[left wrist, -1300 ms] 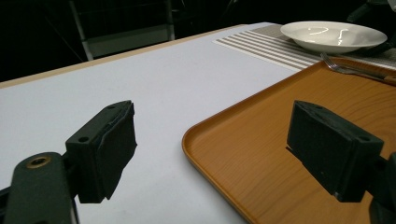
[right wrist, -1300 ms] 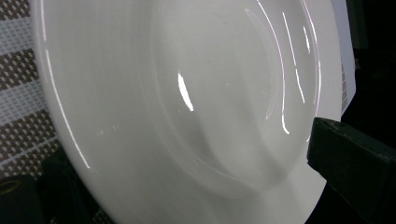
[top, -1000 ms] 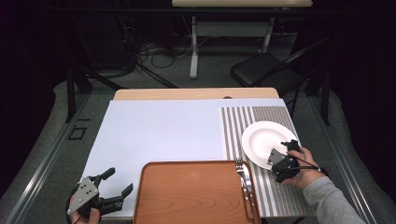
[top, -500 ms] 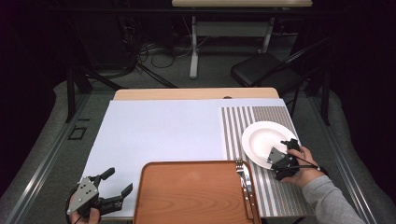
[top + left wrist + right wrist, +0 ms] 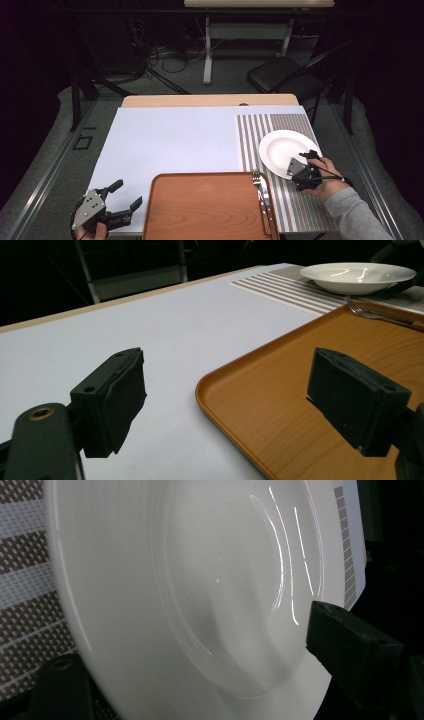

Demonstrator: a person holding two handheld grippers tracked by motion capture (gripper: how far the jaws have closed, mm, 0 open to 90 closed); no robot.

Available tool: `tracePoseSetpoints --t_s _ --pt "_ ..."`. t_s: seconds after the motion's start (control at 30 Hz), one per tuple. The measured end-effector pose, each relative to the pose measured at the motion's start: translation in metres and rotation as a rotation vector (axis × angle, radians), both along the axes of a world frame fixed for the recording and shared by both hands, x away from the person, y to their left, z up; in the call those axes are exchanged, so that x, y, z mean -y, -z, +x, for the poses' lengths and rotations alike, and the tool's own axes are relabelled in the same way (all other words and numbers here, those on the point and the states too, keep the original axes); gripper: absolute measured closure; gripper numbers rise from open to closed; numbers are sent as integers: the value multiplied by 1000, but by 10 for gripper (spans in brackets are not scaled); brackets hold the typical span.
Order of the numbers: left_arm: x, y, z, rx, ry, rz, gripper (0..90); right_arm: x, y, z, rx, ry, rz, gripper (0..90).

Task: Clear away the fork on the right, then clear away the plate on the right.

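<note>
Right gripper [image 5: 301, 170] at near rim of white plate [image 5: 282, 150] on striped mat [image 5: 292, 210], jaws just closing astride rim, grip unclear. Left gripper [image 5: 125, 197] spread over bare worktop [image 5: 170, 140] beside tray [image 5: 200, 210].

Take the wooden tray [image 5: 205, 205] as your landmark: beyond it the pale mat [image 5: 170, 140] lies bare, so you can pass freely. To its right, the fork [image 5: 262, 192] on its edge and the white plate [image 5: 285, 150] just beyond block you.
</note>
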State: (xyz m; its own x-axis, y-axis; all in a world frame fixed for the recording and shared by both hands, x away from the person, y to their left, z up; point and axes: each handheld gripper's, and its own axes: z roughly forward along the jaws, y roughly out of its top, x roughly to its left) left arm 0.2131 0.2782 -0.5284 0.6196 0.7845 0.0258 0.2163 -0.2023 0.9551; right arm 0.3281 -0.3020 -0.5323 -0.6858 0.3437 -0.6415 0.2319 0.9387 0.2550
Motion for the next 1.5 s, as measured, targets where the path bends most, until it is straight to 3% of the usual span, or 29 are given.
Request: tracePoseSetpoints --t_s 0.07,0.3,0.43,0.6,0.67,0.7,0.8,0.83,0.87,0.93,0.97,1.0,1.13,1.17,1.37,1.5 --pt "0 0 0 -1 -1 -1 157 0 -1 0 13 -13 18 239" --pt "0 0 0 0 -1 -1 157 0 -12 -2 -40 -38 -22 403" --pt "0 0 0 0 0 0 157 0 -16 -2 -65 -56 -12 520" --pt "0 0 0 0 -1 -1 157 1 -19 -2 -77 -46 -37 567" --pt "0 0 0 1 0 0 157 2 -20 -2 -87 -46 -35 631" --pt "0 0 0 1 1 1 157 2 -21 -2 -105 -39 -44 643" --pt "0 0 1 -1 3 0 157 3 -22 -1 -104 -49 -52 645" --pt "0 0 0 -2 2 0 157 2 -24 -2 -126 -32 -80 640" --pt "0 0 0 -1 2 0 157 3 -22 -1 -109 -37 -63 639" --pt "0 0 0 0 -2 -1 157 2 -23 -1 -104 -37 -75 642" --pt "0 0 0 0 -2 0 157 3 -21 -1 -83 -48 -49 673" --pt "0 0 0 0 -2 0 157 2 -24 -1 -110 -38 -73 695" --pt "0 0 0 -1 2 1 157 0 -29 -3 -122 -28 -108 733" --pt "0 0 0 1 2 1 157 0 -28 -2 -108 -42 -90 737" --pt "0 0 1 0 -1 -3 157 -3 -27 -2 -98 -75 -121 767" --pt "0 0 1 0 1 0 157 -4 -27 -3 -100 -79 -111 785"
